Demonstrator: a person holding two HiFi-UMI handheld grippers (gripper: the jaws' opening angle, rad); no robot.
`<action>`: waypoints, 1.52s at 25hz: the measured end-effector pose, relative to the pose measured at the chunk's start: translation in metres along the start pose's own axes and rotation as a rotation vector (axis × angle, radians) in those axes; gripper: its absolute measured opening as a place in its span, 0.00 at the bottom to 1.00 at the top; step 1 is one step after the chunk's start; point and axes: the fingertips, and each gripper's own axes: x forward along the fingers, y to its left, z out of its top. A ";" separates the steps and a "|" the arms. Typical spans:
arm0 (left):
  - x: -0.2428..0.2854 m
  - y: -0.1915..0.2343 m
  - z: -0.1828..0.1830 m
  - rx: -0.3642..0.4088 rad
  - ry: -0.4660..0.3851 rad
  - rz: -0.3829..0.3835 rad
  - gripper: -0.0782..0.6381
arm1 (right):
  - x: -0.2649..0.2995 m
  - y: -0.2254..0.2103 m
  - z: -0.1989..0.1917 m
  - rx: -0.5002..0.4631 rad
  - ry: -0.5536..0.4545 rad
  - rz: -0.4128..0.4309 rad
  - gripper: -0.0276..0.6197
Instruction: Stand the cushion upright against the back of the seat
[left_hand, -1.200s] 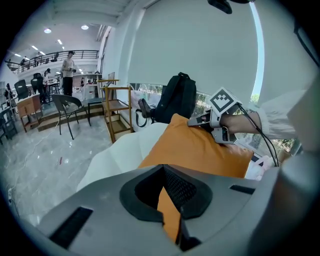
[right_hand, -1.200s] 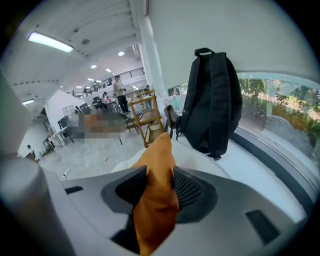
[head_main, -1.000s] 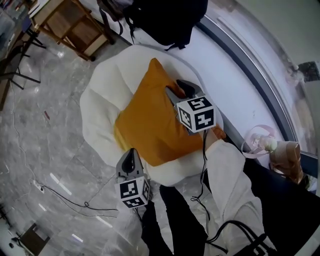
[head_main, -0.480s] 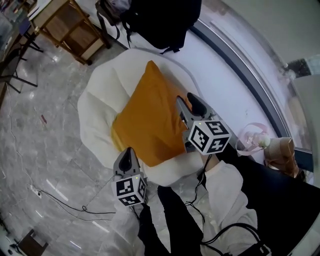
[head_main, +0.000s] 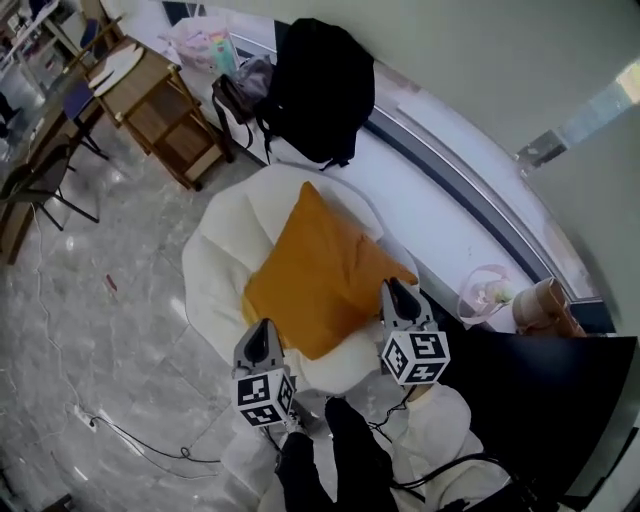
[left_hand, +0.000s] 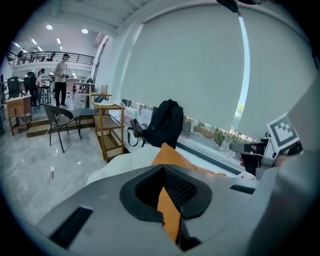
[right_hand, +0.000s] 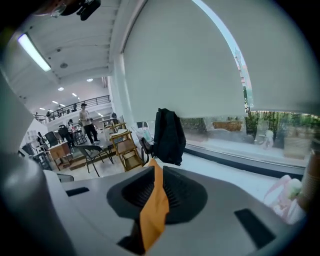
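An orange cushion (head_main: 320, 275) leans on the white round seat (head_main: 215, 270), its top corner toward the seat's back by the window ledge. My right gripper (head_main: 396, 293) hangs just off the cushion's near right corner. Its jaws have just been closing, and they now meet with nothing between them. My left gripper (head_main: 262, 335) hovers over the seat's front rim, shut and empty, a little short of the cushion's lower edge. The left gripper view shows the cushion (left_hand: 172, 156) beyond the jaws. In the right gripper view the cushion (right_hand: 156, 167) appears through the slit.
A black backpack (head_main: 320, 85) stands on the ledge behind the seat. A wooden shelf unit (head_main: 165, 110) and a chair (head_main: 45, 180) are at far left. A cable (head_main: 150, 440) trails on the marble floor. A pink bag (head_main: 490, 290) sits on the ledge at right.
Both grippers pulled back toward me and rose. The right one came off the cushion's right side and its jaws closed. The cushion stays propped on the seat.
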 end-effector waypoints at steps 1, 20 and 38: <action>-0.011 0.002 0.007 -0.004 -0.008 -0.001 0.11 | -0.012 0.006 0.005 0.010 -0.006 -0.007 0.20; -0.238 -0.037 0.091 -0.003 -0.153 -0.175 0.11 | -0.234 0.114 0.044 0.107 -0.119 -0.155 0.14; -0.314 -0.081 0.064 0.024 -0.176 -0.190 0.11 | -0.329 0.152 0.034 0.083 -0.194 -0.053 0.14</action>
